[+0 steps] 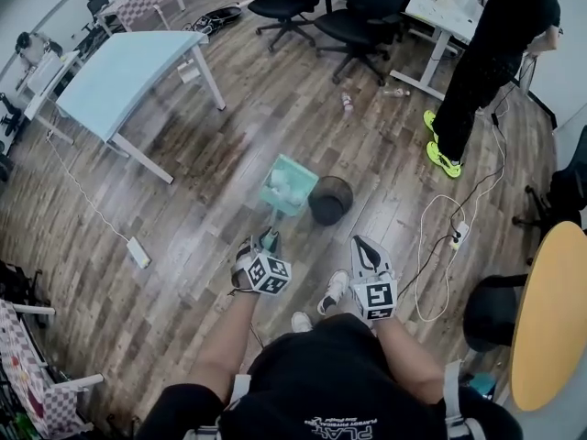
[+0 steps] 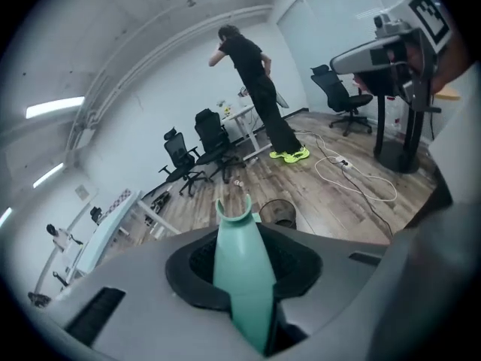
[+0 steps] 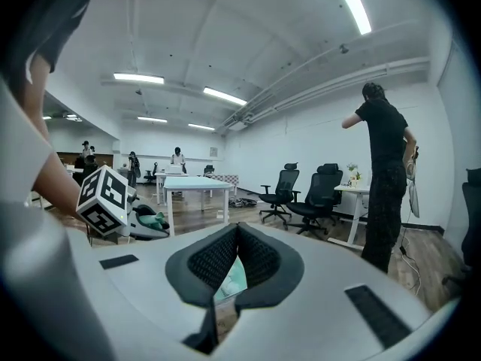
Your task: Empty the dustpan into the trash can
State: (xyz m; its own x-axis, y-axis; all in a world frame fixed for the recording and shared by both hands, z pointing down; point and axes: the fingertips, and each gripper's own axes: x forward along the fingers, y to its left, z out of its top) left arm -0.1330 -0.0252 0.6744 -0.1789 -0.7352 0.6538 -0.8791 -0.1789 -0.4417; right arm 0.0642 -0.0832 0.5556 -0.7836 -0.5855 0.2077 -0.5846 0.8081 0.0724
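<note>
I am recording the left gripper (image 1: 266, 242) clamping the handle (image 2: 242, 277) of the teal dustpan (image 1: 287, 186), which is hanging just beside the black trash can (image 1: 330, 200), while the right gripper (image 1: 361, 244) is showing its jaws together, empty.

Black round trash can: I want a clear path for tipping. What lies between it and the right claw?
Only bare wood-plank floor lies between the black round trash can and the right claw; the head view shows this.

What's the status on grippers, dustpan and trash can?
Left gripper jaws clamped on dustpan handle. Right gripper jaws shut, empty. Dustpan beside trash can, white litter inside, not tipped in. Nothing between them.
</note>
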